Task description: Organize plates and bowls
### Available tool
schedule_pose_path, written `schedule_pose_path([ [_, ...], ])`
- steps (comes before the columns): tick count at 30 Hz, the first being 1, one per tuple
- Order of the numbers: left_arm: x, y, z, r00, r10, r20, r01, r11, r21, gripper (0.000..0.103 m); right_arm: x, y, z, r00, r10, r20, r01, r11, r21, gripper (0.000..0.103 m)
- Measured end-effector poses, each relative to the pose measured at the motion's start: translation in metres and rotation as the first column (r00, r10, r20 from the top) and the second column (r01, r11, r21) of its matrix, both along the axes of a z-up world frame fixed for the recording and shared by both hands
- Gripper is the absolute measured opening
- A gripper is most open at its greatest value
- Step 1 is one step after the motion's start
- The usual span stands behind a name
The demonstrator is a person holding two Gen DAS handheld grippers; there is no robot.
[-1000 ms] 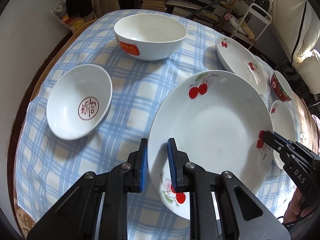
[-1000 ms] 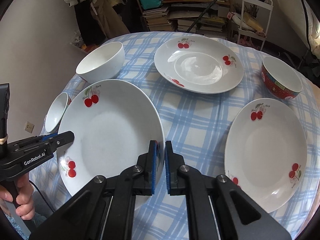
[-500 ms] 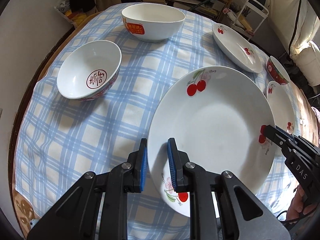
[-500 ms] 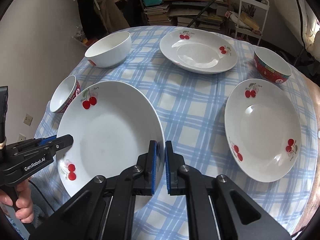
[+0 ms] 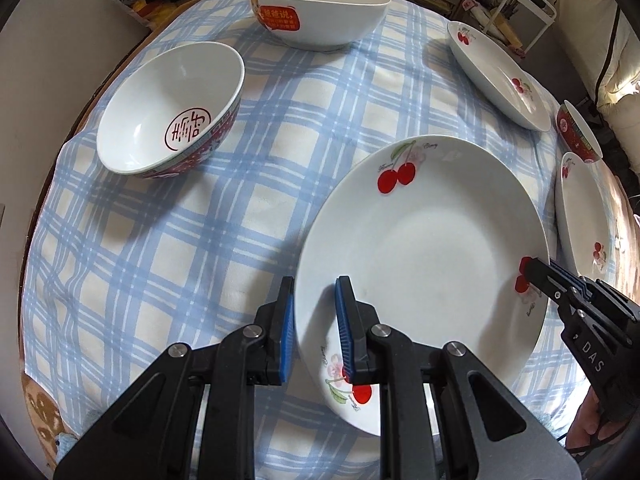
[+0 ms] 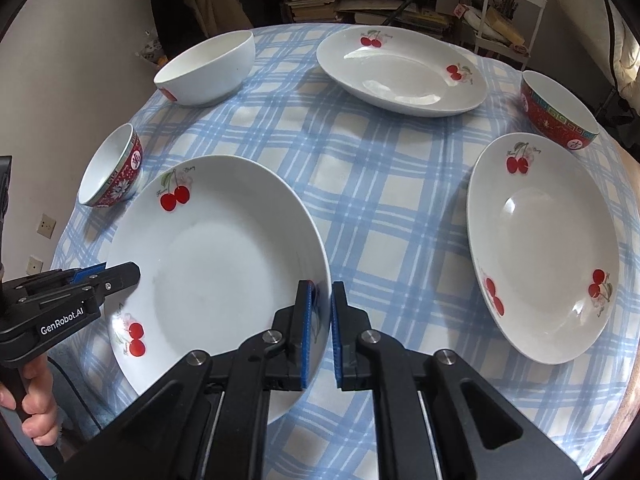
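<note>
Round white cherry-printed ceramic plate (image 5: 424,248) face up, left tongs (image 5: 314,316) and right tongs (image 6: 322,320) clamping opposite rims, above blue-checked desk (image 6: 392,208).

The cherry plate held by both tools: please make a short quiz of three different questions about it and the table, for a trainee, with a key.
1. True or false: the cherry plate is gripped on two opposite rims, by the left tool and the right tool.
2. How many other cherry plates lie on the checked tablecloth in the right wrist view?
3. Which bowl has a red round mark inside? A) plain white bowl B) red-patterned bowl

Key: 1 true; 2 two, the far plate and the right plate; 3 B.
</note>
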State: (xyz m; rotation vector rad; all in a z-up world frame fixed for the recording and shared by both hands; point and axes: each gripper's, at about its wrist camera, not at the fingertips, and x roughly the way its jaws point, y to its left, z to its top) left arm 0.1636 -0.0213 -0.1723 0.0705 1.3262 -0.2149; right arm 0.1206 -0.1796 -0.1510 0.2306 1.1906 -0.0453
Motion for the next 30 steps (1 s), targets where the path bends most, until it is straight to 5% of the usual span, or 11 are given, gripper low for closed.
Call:
schedule_pose_path([
  [15, 0.011, -0.003, -0.016, 0.999, 0.008, -0.034, -0.008, 1.0, 0.013, 0.02, 0.009, 0.008, -0.017, 0.998, 0.001, -0.07, -0.003, 1.0, -0.028, 0.012],
  [24, 0.004, -0.005, 0.008, 0.999, -0.031, 0.019, 0.03, 0.998, 0.057, 0.021, 0.007, -0.001, 0.004, 0.999, -0.011, -0.037, 0.01, 1.0, -0.03, 0.012],
  [27, 0.001, -0.014, 0.024, 0.997, -0.061, 0.056, 0.057, 0.996, 0.075, 0.026, 0.006, -0.013, 0.02, 1.0, -0.027, -0.002, 0.027, 0.999, -0.028, 0.012],
  [30, 0.0, -0.026, 0.041, 0.991, -0.09, 0.098, 0.084, 0.995, 0.061, 0.045, 0.004, -0.029, 0.038, 0.998, -0.048, 0.034, 0.049, 0.998, -0.035, 0.013],
])
